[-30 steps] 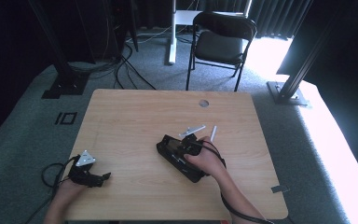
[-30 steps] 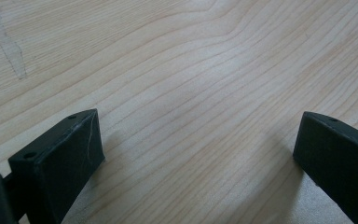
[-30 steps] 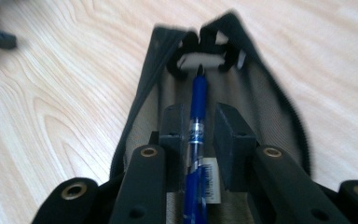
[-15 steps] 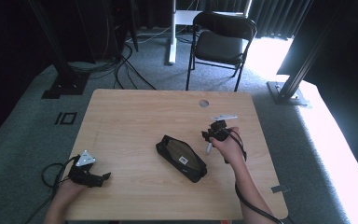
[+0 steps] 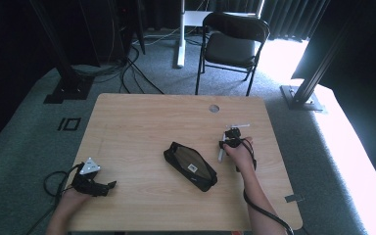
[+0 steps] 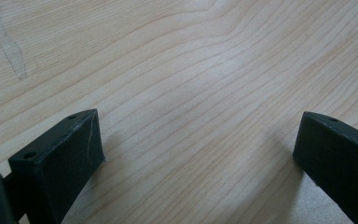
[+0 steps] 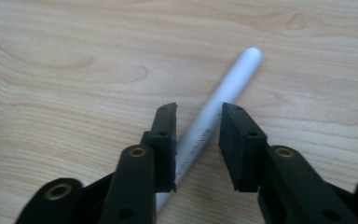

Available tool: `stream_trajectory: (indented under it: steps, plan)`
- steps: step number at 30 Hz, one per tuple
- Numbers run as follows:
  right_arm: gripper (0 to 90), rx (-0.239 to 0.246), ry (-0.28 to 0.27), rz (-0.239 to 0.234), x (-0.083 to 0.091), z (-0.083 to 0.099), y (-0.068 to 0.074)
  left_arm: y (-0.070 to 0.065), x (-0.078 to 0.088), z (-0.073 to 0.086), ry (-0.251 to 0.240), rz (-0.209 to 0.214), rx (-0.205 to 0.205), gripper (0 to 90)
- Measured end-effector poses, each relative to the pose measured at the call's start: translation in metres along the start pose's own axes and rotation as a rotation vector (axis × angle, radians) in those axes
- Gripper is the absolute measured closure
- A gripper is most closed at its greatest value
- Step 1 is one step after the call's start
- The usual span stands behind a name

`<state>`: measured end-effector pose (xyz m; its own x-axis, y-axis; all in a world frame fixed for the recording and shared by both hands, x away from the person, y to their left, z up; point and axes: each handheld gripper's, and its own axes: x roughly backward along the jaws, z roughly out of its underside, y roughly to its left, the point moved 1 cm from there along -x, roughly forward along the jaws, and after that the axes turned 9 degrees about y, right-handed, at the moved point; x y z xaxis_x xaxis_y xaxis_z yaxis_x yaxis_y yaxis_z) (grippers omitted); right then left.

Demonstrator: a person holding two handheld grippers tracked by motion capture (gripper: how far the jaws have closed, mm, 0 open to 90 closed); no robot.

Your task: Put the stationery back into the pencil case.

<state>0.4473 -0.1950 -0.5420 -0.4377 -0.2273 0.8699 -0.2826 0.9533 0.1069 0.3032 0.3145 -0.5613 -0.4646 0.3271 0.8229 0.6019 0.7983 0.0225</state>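
The scene is taken from above by the high view, which looks forward and down from the person's side, so that the whole table (image 5: 142,122) is seen from far off, with floor and a chair (image 5: 232,46) beyond its far edge. The left gripper view is set very close to the surface near the near left corner, looking along the left gripper (image 6: 196,154) at bare wood. The right gripper view is held just as close near the right edge, over a white pen (image 7: 216,112). That pen (image 5: 221,152) and the right gripper (image 5: 232,139) are shared with the high view.
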Motion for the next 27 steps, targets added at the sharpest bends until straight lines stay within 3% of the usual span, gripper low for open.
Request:
stream_trajectory:
  steps: [4, 8, 13, 18, 20, 27]
  plan:
    - [77.2, 0.025, 0.009, 0.019, 0.000, 0.001, 0.000, 0.000, 0.000, 0.000, 0.000, 0.000, 0.000, 1.6]
    - [78.3, 0.039, 0.013, 0.024, 0.001, 0.001, 0.001, 0.000, 0.000, 0.000, 0.000, 0.000, 0.000, 1.6]
    - [78.4, 0.048, 0.029, -0.012, 0.003, 0.001, 0.002, 0.000, 0.000, 0.000, -0.001, 0.000, 0.001, 1.6]
    - [78.4, 0.093, -0.019, -0.067, 0.025, -0.004, 0.012, 0.000, 0.000, 0.000, 0.000, 0.000, 0.000, 1.6]
    - [78.4, 0.108, -0.069, -0.094, 0.037, -0.008, 0.018, 0.000, 0.000, 0.000, 0.000, 0.000, 0.000, 1.6]
    - [78.4, 0.198, -0.159, -0.195, 0.080, -0.018, 0.049, 0.000, 0.000, 0.000, 0.000, 0.000, 0.000, 1.6]
